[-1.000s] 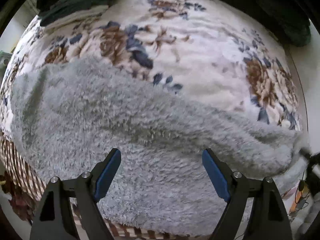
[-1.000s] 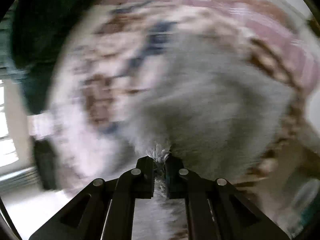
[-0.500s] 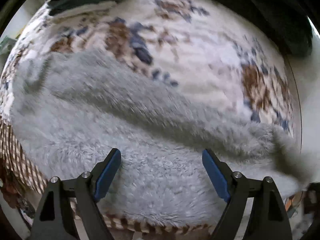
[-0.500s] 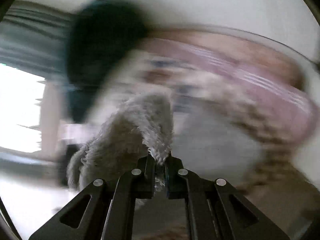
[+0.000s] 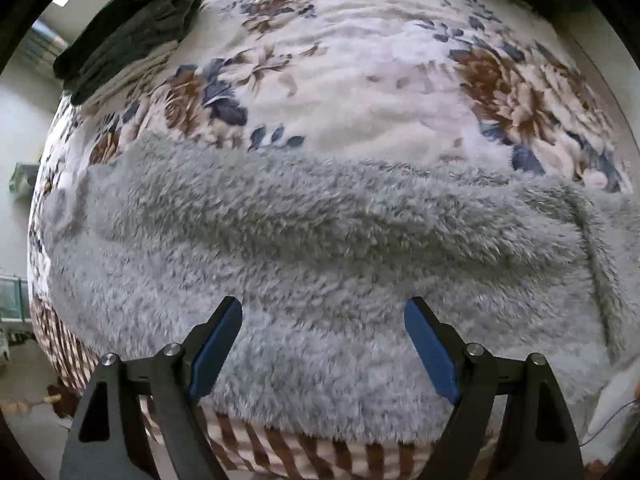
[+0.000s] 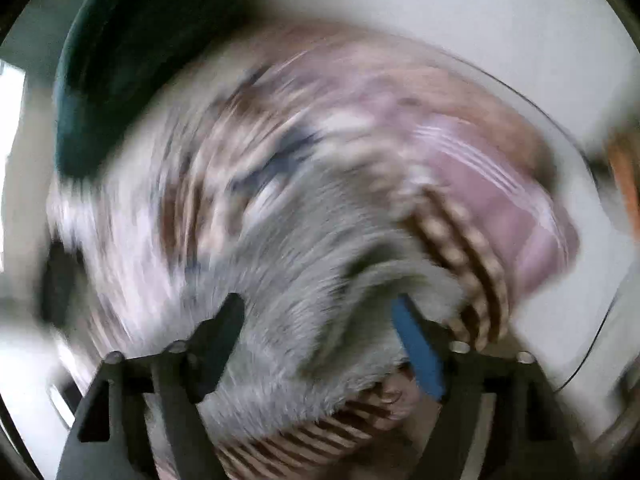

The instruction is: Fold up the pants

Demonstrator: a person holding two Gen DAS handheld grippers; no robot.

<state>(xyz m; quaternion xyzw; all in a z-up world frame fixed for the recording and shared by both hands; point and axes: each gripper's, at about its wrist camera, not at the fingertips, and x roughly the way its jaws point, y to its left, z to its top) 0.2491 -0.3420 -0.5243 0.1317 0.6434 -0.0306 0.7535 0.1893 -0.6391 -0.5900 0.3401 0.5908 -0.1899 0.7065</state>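
Left wrist view: the left tool [image 5: 323, 322] points steeply down, jaws spread wide with blue pads bare, nothing between them. Below it lie the fluffy grey fleece pants [image 5: 304, 248], spread as a long band along the near edge of the bed and running off toward its right side. The bed is covered by a cream plush blanket with brown and blue flowers [image 5: 360, 92]. A brown-and-white checked sheet [image 5: 280, 446] shows under the pants at the bed's near edge. A pile of dark green folded clothes [image 5: 132, 28] sits at the far left corner of the bed. Pale floor and a light wall show past the left edge.

Right wrist view, heavily blurred: the right tool [image 6: 318, 312] has just been opening; its jaws now stand apart, one blue pad visible. Grey pants fabric [image 6: 304, 280] lies beneath and between the jaws, but the pads are not pressing on it. The floral blanket [image 6: 168, 208], the checked sheet [image 6: 468, 264] and a pink striped cloth [image 6: 500, 208] smear around it. A dark green mass [image 6: 132, 64] lies at upper left, with pale wall beyond.
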